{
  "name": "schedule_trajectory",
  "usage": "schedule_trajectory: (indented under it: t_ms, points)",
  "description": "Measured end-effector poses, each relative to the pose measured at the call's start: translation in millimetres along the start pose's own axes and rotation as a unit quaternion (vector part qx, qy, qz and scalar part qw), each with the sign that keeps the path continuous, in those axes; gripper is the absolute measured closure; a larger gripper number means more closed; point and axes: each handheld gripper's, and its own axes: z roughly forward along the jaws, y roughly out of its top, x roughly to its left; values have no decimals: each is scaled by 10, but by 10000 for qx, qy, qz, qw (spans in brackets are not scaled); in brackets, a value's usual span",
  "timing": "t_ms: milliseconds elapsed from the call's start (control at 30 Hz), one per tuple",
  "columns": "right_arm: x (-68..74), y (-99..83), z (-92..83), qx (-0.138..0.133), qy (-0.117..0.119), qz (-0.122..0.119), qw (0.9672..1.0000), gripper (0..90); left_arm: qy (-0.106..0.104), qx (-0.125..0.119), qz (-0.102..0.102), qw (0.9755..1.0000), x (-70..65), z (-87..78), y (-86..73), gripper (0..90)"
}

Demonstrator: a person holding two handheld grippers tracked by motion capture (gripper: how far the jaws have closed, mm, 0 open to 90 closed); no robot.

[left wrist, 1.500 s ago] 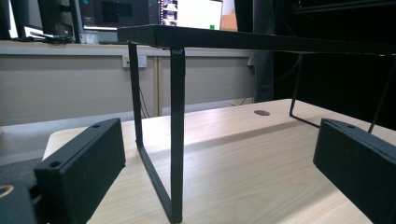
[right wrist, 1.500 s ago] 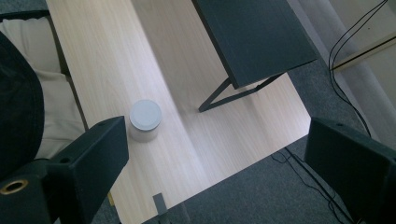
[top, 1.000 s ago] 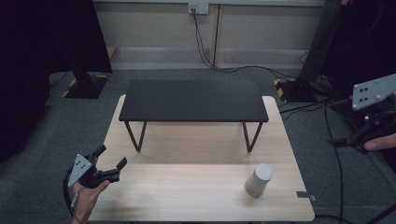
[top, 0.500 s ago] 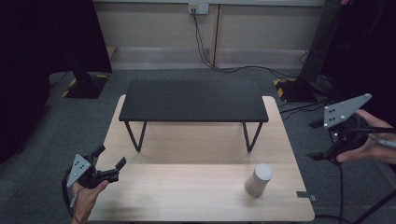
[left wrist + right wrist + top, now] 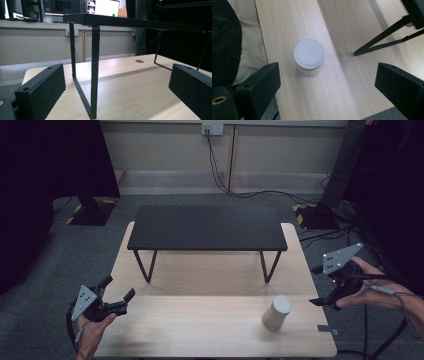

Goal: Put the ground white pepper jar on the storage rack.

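Wooden table [image 5: 200, 330]: white cylinder [image 5: 309, 57] below wide-open, empty right gripper [image 5: 327, 85]; left gripper [image 5: 117, 92] likewise.

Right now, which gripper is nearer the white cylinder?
Right. The right gripper hangs just off the table's right edge beside the white cylinder, fingers open. The left gripper sits at the table's far left corner.

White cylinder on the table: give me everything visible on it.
The white cylinder is a plain, matte, pale grey-white can-like thing with a flat round top and smooth sides; what it is made of cannot be told. It stands upright on the light wooden table, near its right front, in front of the black stand. Nothing touches it but the table; the right gripper is open and apart from it.
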Motion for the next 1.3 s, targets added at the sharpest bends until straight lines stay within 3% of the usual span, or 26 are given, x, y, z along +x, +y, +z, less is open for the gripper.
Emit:
schedule_trajectory:
  t_ms: [500,867,1067,1167,1300]
  points:
    - [-46,-229,695,-136,344,-19,9993,62,-34,36,23,10000,-3,9,5,0]
    - [-86,-277,1124,-118,602,-34,9981,78,-67,67,28,10000,-8,20,5,0]
    - [-132,-291,1286,-127,757,-123,9970,174,-76,83,49,9999,-10,21,9,0]
    - [-164,-292,1322,-133,861,-68,9962,330,-78,88,40,9999,-9,22,6,0]
    - [-147,-299,1311,-150,799,31,9967,338,-87,95,44,9999,-9,26,6,0]
